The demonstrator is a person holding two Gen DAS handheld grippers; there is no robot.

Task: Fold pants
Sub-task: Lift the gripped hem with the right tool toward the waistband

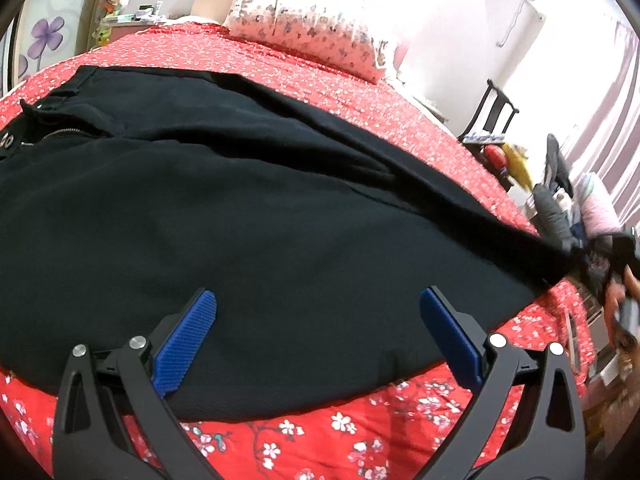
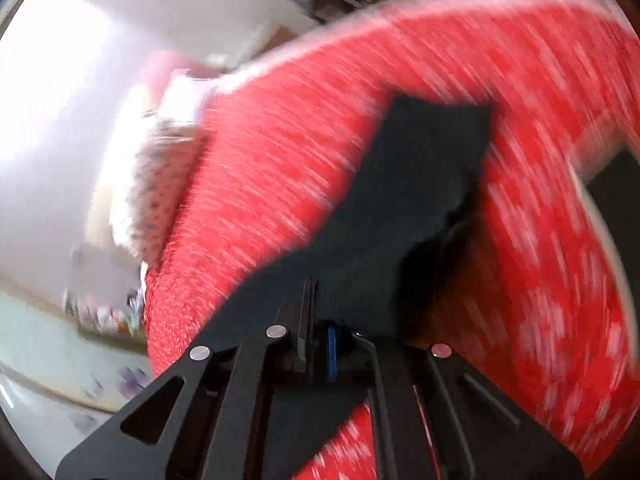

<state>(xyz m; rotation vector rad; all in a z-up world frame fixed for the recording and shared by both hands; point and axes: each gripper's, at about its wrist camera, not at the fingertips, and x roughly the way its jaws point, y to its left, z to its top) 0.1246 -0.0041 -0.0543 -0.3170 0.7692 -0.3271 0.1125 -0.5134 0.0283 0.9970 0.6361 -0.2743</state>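
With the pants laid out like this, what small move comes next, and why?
Probably the right gripper, shut on the pants leg end, carries it toward the waistband. The left gripper hovers open over the flat pants on the bedspread, and the leg is not yet folded over.

- Right wrist view is smeared by motion blur: the bedspread point(image 2: 460, 80) print shows only as streaks
- Pants point(image 2: 400, 208) hem runs into the right claw point(image 2: 316, 344); its pads are mostly hidden by cloth
- Pants point(image 1: 240, 208) are cut off at the left edge of the left wrist view
- Clutter point(image 1: 560, 184) beside the bed is too blurred to name
- Pillow point(image 1: 312, 28) is washed out by glare
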